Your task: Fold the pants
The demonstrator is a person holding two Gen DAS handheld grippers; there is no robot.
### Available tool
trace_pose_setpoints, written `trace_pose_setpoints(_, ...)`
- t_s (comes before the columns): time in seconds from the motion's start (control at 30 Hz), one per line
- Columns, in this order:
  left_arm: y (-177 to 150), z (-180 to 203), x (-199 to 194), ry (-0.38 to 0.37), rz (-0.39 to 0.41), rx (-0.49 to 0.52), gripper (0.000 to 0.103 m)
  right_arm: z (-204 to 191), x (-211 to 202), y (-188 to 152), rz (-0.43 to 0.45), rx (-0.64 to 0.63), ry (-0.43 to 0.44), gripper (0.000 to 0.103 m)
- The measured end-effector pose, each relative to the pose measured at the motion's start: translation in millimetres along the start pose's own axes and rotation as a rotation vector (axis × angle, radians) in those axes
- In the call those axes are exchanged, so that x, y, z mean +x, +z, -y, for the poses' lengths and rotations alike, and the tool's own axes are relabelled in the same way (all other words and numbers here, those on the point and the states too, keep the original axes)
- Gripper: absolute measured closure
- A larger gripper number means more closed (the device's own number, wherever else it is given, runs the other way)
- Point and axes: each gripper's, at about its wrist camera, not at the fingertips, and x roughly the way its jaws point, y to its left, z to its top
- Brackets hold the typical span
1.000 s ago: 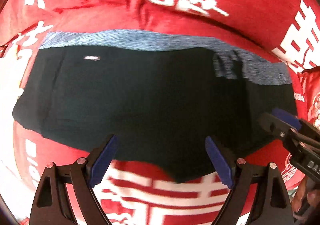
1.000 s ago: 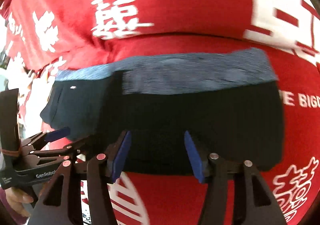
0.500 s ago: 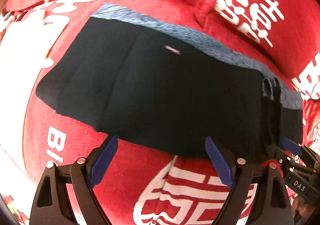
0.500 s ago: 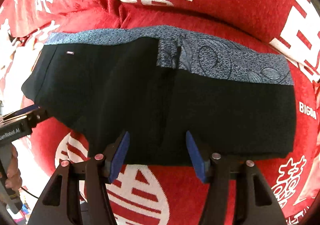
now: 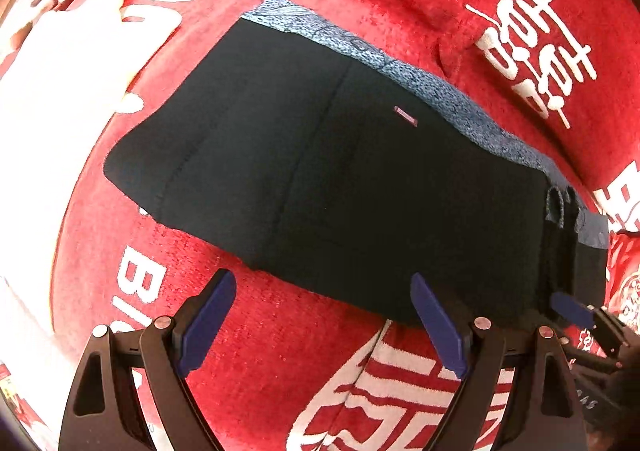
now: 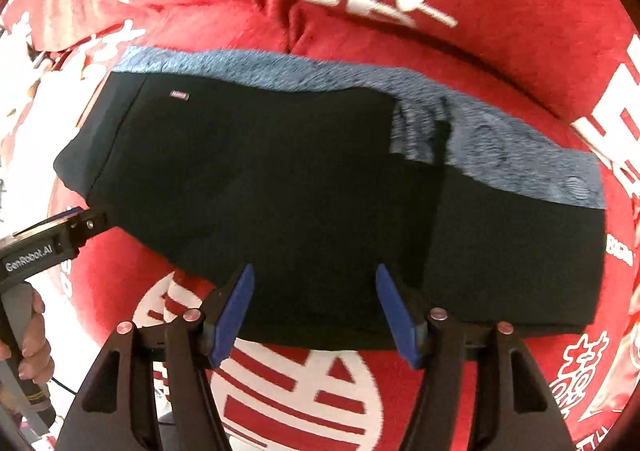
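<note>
Black pants [image 5: 340, 191] with a blue-grey patterned waistband [image 5: 440, 103] lie folded flat on the red cloth; they also show in the right wrist view [image 6: 300, 191]. My left gripper [image 5: 324, 319] is open and empty, hovering just short of the pants' near edge. My right gripper [image 6: 314, 307] is open and empty, its blue pads [image 6: 236, 307] over the near edge of the pants. The right gripper's tip shows at the far right of the left wrist view [image 5: 572, 309]. The left gripper shows at the left of the right wrist view [image 6: 52, 239].
A red cloth with white characters [image 5: 532, 51] covers the surface under the pants. A raised red fold [image 6: 400, 31] runs behind the waistband. A bright white area [image 5: 48, 111] lies at the left. The person's hand [image 6: 32, 347] holds the left gripper's handle.
Both grippers stay open. The left gripper has swung left and pulled back off the pants' edge. The right gripper has shifted slightly, staying at the near edge.
</note>
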Motion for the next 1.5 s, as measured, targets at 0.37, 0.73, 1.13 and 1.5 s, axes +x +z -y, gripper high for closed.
trace_pose_setpoints(0.37, -12, -14, 5, -0.002, -0.016, -0.024, 0.013, -11, 18, -10, -0.055, -0.006, 0.009, 0.034)
trace_pose_setpoints(0.73, -11, -41, 5, 0.009, -0.018, -0.070, 0.013, -17, 18, -13, -0.064, -0.007, 0.013, 0.033)
trace_pose_setpoints(1.13, -4, -83, -3, -0.141, 0.064, -0.217, 0.013, -47, 8, -7, -0.051, -0.051, 0.060, 0.033)
trace_pose_setpoints(1.5, 0, -115, 2, -0.462, 0.116, -0.344, 0.013, -64, 7, -3, -0.027, -0.085, 0.121, 0.033)
